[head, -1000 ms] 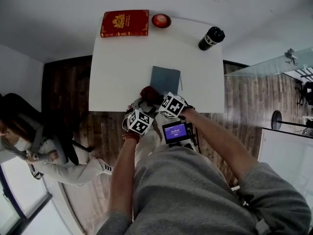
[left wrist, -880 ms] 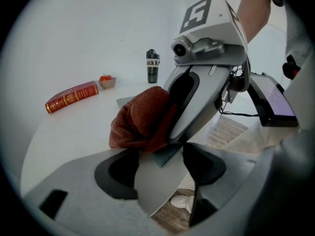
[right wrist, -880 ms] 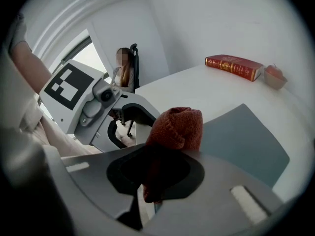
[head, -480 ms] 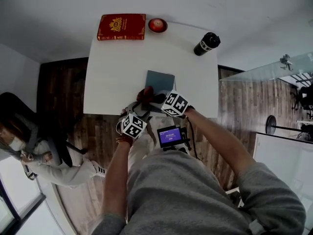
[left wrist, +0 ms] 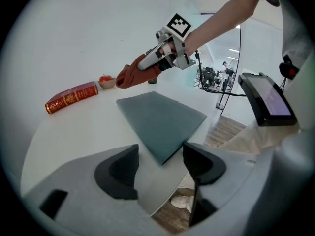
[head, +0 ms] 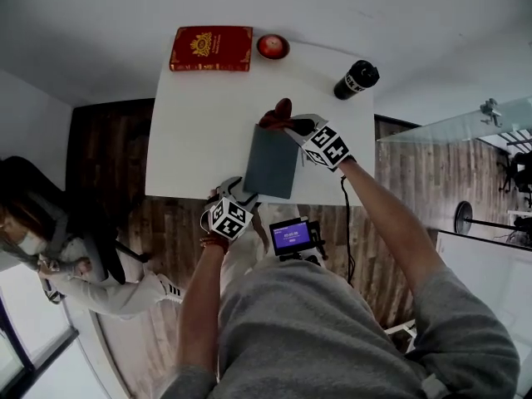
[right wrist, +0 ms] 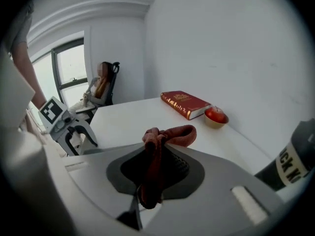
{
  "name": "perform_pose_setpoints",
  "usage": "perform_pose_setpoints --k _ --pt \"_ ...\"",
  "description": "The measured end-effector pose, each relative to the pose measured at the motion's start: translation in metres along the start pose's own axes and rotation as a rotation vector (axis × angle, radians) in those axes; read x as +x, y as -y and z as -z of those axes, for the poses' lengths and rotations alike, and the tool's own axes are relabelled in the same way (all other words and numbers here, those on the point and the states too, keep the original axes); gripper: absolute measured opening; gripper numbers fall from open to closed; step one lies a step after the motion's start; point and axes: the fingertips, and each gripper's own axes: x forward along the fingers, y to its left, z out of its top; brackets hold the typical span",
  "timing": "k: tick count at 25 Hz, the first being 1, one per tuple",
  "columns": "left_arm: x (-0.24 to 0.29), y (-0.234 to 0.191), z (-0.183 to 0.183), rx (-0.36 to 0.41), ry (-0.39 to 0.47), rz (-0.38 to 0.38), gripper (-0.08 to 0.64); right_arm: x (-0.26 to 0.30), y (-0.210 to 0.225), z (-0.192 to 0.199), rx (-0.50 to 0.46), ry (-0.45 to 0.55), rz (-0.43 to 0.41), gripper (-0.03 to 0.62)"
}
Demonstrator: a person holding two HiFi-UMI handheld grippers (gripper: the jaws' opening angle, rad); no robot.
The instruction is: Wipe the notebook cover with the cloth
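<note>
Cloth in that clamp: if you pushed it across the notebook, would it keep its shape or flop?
Probably floppy: the cloth droops and folds over itself where the right gripper pinches it. Likely light, since one small pinch holds the whole bundle. Dragged over the notebook, it would probably bunch and trail rather than slide stiffly.
</note>
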Motion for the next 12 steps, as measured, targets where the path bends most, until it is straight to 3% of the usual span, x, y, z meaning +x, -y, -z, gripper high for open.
perform_pose_setpoints --k 7,12 --pt "0.000 0.000 -0.001 -0.002 -0.002 -0.001 0.284 0.030 0.006 0.057 0.029 -0.183 -0.014 0.061" --pt "-0.002 0.005 0.001 -0.002 -0.004 0.004 0.284 0.040 -0.016 0.074 0.053 -0.207 -0.040 0.061"
